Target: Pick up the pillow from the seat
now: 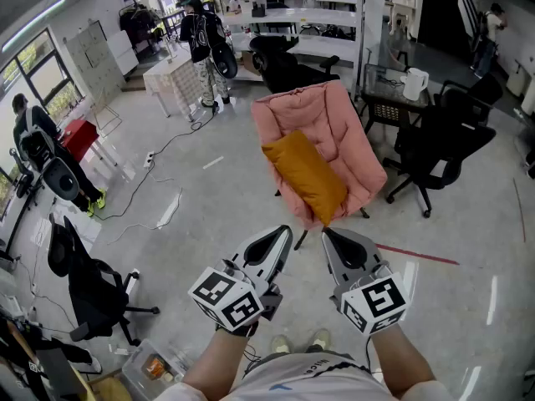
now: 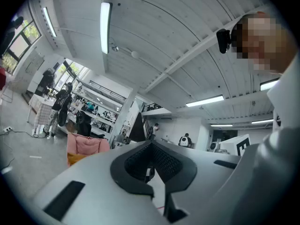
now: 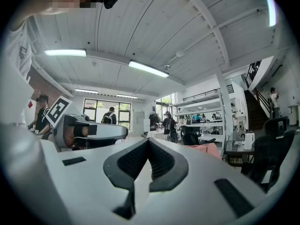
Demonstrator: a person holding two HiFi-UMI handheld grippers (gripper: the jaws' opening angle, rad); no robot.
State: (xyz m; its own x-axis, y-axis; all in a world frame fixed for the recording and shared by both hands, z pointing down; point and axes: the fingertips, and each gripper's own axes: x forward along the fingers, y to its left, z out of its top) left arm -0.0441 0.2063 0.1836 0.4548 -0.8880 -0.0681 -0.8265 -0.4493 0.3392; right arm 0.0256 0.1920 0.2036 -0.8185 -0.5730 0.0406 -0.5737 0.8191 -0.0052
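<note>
The mustard-orange rectangular fabric pillow (image 1: 307, 175) lies tilted on the seat of the pink padded fabric chair (image 1: 334, 119). The left gripper (image 1: 282, 234) and the right gripper (image 1: 328, 236) are side by side nearer the person, pointing toward the chair and apart from the pillow. Each has its jaws pressed together with nothing between them.

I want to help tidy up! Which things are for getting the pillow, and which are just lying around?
For the job: mustard-orange fabric pillow; pink padded seat under it; left gripper and right gripper, both shut and empty.

Just lying about: black wheeled office chair; white plastic jug; white power strip.
</note>
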